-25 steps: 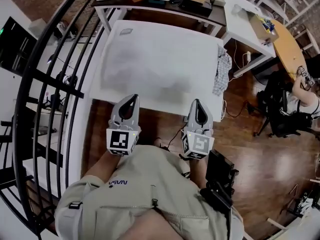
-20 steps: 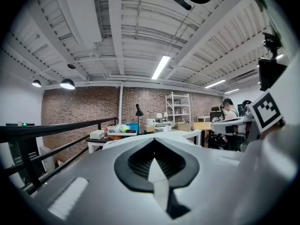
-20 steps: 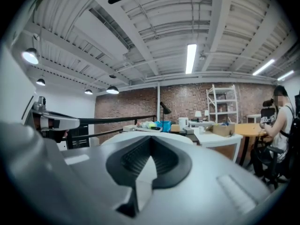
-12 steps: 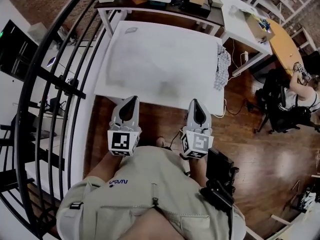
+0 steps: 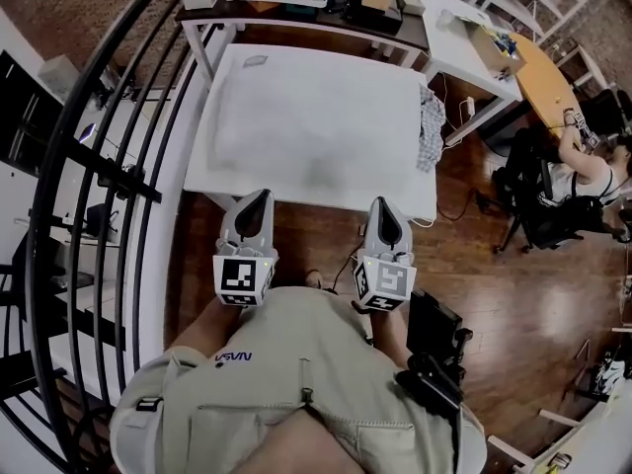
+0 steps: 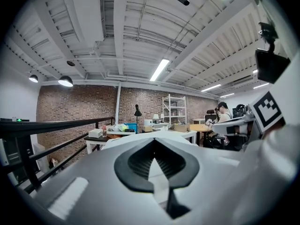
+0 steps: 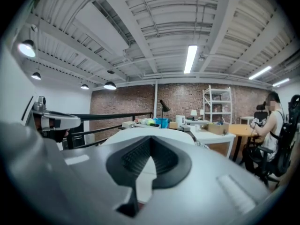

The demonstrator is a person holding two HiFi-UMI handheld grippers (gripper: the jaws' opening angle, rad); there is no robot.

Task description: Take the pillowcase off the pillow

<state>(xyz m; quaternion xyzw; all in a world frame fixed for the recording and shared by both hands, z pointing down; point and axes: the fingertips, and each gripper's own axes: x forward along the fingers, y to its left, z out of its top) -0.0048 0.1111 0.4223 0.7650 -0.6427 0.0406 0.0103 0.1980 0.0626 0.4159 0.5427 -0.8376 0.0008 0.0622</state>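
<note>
One plump white pillow (image 5: 316, 117) in its white fabric pillowcase (image 5: 286, 87) lies flat on the white rectangular table (image 5: 306, 195), its longer side apparently running left to right. Two grey grippers hover at the near edge: left gripper (image 5: 259, 197) and right gripper (image 5: 385, 205), each with its jaws together and empty. The table now sits slightly further left in the head view than a second ago.

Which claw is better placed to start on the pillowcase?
Right, marginally. Both are shut, short of the table; the right claw sits nearer the checked cloth beside the pillow, possibly its open end.
</note>
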